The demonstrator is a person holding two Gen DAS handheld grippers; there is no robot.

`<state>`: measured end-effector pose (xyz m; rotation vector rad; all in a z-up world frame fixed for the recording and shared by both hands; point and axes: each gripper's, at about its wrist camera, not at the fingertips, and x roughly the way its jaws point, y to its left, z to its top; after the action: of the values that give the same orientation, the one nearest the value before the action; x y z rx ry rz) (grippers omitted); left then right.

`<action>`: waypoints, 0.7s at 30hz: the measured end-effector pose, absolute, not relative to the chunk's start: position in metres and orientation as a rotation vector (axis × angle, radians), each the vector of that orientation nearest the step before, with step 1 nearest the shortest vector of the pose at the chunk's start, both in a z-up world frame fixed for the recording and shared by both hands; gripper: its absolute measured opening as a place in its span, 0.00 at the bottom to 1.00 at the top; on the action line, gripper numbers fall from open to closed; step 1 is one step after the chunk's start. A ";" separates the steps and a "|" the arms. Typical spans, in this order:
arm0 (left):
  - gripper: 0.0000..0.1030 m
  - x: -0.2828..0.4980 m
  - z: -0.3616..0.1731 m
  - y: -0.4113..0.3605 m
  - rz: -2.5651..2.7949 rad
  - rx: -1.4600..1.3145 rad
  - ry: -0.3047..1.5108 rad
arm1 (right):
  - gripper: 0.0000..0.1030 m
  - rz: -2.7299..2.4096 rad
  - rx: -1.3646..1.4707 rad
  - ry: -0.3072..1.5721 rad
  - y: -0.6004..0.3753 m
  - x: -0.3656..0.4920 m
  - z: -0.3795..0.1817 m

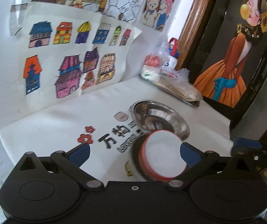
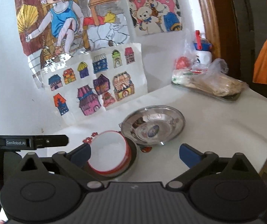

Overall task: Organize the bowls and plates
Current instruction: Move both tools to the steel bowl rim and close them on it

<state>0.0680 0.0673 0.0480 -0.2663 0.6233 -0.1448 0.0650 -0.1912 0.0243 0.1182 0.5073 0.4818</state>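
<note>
A round red-rimmed white bowl (image 2: 108, 154) sits lower centre beside a shiny steel plate (image 2: 153, 125); both hand-held grippers (image 1: 134, 151) (image 2: 135, 152) gape, pinching nothing

A home: children's drawings (image 2: 94, 80) taped on the wall, bagged food (image 2: 208, 78) on a tray, a wooden door frame (image 1: 193, 24).
</note>
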 end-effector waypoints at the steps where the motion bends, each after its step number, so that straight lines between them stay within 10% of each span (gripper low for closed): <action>1: 0.99 0.067 0.046 0.069 -0.141 -0.268 0.623 | 1.00 0.473 0.118 0.505 -0.193 0.063 0.022; 21: 0.99 0.094 0.010 0.088 -0.087 -0.162 0.727 | 1.00 0.402 0.194 0.703 -0.183 0.097 -0.021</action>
<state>0.0937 0.0877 0.0099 -0.1622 0.7267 -0.0872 0.0967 -0.1825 -0.0210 0.1940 0.7033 0.4020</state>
